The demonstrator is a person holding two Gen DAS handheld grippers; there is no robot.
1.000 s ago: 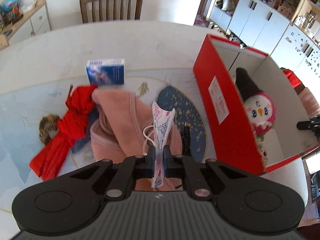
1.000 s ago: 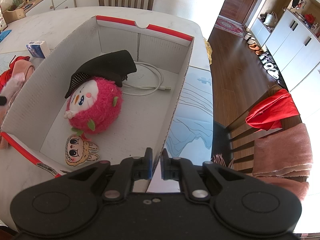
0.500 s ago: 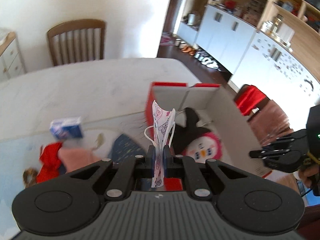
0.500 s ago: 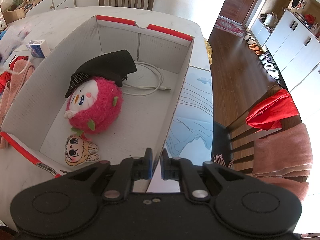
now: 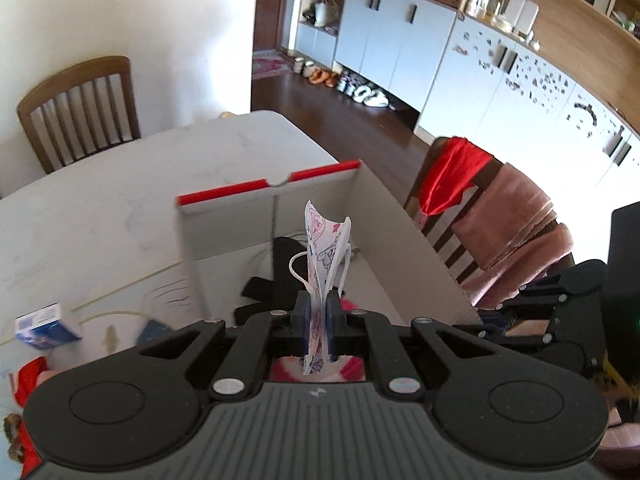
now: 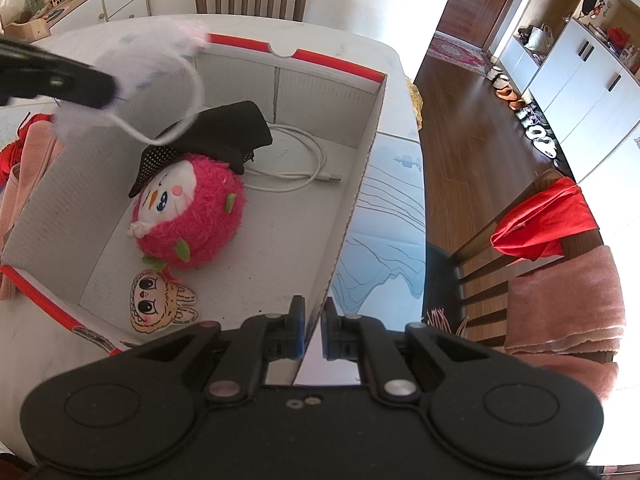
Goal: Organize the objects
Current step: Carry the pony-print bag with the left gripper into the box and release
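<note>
A patterned face mask [image 5: 324, 248] with white ear loops stands up between the fingers of my left gripper [image 5: 318, 320], which is shut on it above the open white box with red rims [image 5: 400, 232]. In the right wrist view the left gripper [image 6: 80, 80] and the mask [image 6: 152, 52] show blurred over the box's far left corner. My right gripper [image 6: 315, 332] is shut on the near end of the box's right wall [image 6: 356, 184]. Inside lie a pink plush toy [image 6: 192, 216], a black cloth [image 6: 224, 128], a white cable [image 6: 296, 164] and a cartoon-face patch [image 6: 160, 304].
On the table left of the box are a small blue carton [image 5: 44, 326], a red cloth [image 5: 24, 380] and a pink towel [image 6: 28, 168]. A chair [image 6: 560, 220] draped with red and pink cloth stands right of the table. Another chair [image 5: 80, 108] is at the far side.
My left gripper has carried the mask up and to the right, from above the pile of clothes to above the box. The right gripper has stayed on the box wall.
</note>
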